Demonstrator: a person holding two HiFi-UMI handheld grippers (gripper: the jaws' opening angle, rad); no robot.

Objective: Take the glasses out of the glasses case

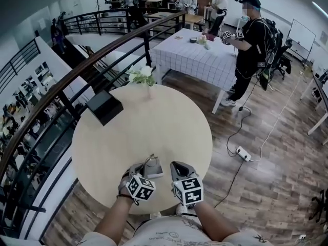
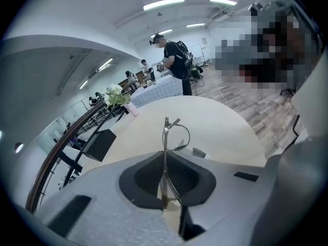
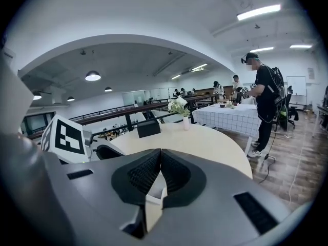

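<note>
My left gripper (image 1: 138, 168) is shut on thin metal-framed glasses (image 2: 166, 137). The frame stands upright between the pads, one lens ring curling to the right. The glasses (image 1: 150, 159) poke out just above the round table's near edge. A small grey glasses case (image 1: 154, 169) lies on the table right beside the left jaws, and only its corner (image 2: 199, 152) peeks past the gripper in the left gripper view. My right gripper (image 1: 179, 167) hovers to the case's right, shut with nothing between its pads (image 3: 146, 173).
The round beige table (image 1: 169, 122) carries a black box (image 1: 104, 106) at its far left and a vase of white flowers (image 1: 144, 76) at its far edge. A dark railing (image 1: 77, 73) runs along the left. A person (image 1: 250, 45) stands by a checked table (image 1: 195, 55); a power strip (image 1: 243, 153) lies on the floor.
</note>
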